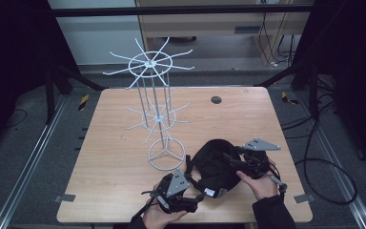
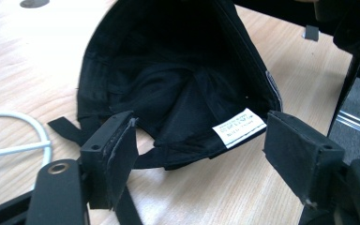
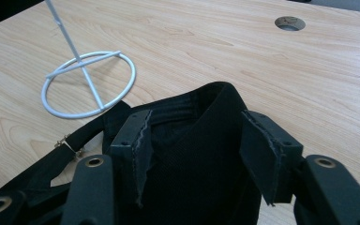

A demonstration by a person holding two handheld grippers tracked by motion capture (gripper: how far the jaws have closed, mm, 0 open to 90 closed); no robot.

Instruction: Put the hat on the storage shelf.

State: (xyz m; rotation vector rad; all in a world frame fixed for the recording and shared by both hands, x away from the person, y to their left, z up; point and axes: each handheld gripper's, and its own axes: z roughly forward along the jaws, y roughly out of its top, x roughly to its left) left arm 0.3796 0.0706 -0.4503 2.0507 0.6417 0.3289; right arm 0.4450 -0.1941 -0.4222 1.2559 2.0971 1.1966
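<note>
A black cap (image 1: 214, 164) lies crown-down on the wooden table (image 1: 114, 157), its hollow inside (image 2: 178, 84) facing up. My right gripper (image 1: 229, 160) comes in from the right; in the right gripper view its jaws (image 3: 194, 140) stand on either side of the cap's raised edge (image 3: 201, 112), pads against the fabric. My left gripper (image 1: 196, 199) sits at the cap's near edge. Its jaws (image 2: 199, 145) are spread wide and touch nothing. The cap's rim with a white label (image 2: 239, 126) lies just beyond them. A black strap (image 2: 68, 129) trails off to the left.
A tall white wire rack (image 1: 155, 114) with spoked hooks stands left of the cap on a ring base (image 3: 89, 84). A round cable hole (image 1: 216, 99) sits at the back of the table. Dark frame posts and floor cables surround the table.
</note>
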